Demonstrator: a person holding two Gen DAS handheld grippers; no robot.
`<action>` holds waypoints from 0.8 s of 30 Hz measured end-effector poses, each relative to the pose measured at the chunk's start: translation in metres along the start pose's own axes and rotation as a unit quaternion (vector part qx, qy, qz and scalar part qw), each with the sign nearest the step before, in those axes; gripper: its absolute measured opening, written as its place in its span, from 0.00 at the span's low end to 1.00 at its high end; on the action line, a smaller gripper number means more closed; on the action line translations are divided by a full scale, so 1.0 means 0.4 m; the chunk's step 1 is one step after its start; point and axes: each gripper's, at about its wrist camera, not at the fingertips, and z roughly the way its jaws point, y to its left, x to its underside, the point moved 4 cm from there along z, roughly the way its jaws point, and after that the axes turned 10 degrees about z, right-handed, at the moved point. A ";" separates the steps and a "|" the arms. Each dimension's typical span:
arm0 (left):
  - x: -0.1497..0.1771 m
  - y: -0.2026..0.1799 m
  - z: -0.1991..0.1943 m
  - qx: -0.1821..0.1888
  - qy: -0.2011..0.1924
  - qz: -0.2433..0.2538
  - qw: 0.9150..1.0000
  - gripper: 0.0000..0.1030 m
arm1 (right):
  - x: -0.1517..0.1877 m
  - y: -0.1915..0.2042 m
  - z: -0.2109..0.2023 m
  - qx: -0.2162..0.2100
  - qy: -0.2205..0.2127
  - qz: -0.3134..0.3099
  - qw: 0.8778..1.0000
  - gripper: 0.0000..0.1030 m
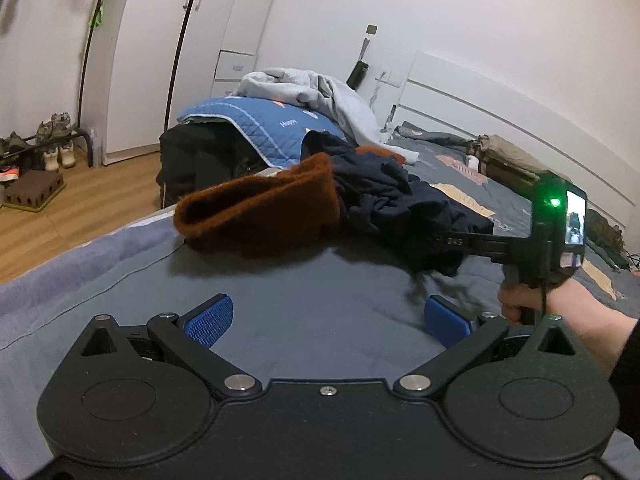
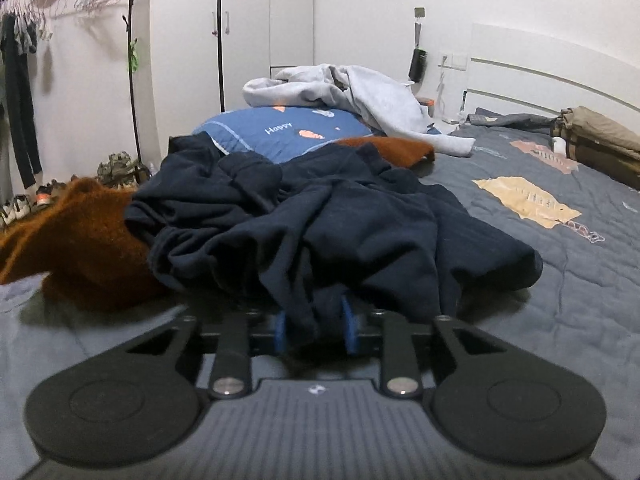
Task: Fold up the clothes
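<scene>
Nearest my left camera, the left gripper hangs over bare grey bedspread with its blue pads spread wide and nothing between them. My right gripper has its pads drawn in on a hanging fold of the navy garment, so I read it as clamped on that cloth. The navy garment lies crumpled straight ahead of the right gripper, heaped across the view with no clear long axis I can make out, and it overlaps a rust-brown knit to its left. From the left view the heap sits forward and to the right, apart from the open pads, so the right hand is the nearer one and the left would have to reach across, I judge, to take a second edge. Behind, a blue pillow reads "Happy"; the grey sweatshirt on top bears nothing I can read.
</scene>
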 end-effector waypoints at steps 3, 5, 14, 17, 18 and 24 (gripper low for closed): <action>0.001 -0.003 0.002 0.001 0.002 -0.002 1.000 1.00 | -0.003 -0.007 -0.034 -0.003 -0.009 0.017 1.000 0.14; 0.000 -0.007 0.000 0.000 0.001 0.000 1.000 1.00 | -0.004 -0.008 -0.062 -0.008 -0.016 0.023 1.000 0.12; -0.011 -0.024 -0.018 0.010 -0.007 -0.002 1.000 1.00 | -0.014 -0.031 -0.224 -0.031 -0.033 0.057 0.997 0.09; -0.014 -0.032 -0.024 0.017 -0.008 -0.001 1.000 1.00 | -0.011 -0.043 -0.288 -0.030 -0.039 0.064 0.997 0.08; -0.015 -0.036 -0.026 0.020 -0.007 0.000 1.000 1.00 | -0.008 -0.049 -0.313 -0.027 -0.044 0.067 0.996 0.08; -0.015 -0.079 -0.039 0.048 -0.008 0.019 0.999 1.00 | 0.030 -0.095 -0.435 -0.017 -0.045 0.102 0.994 0.06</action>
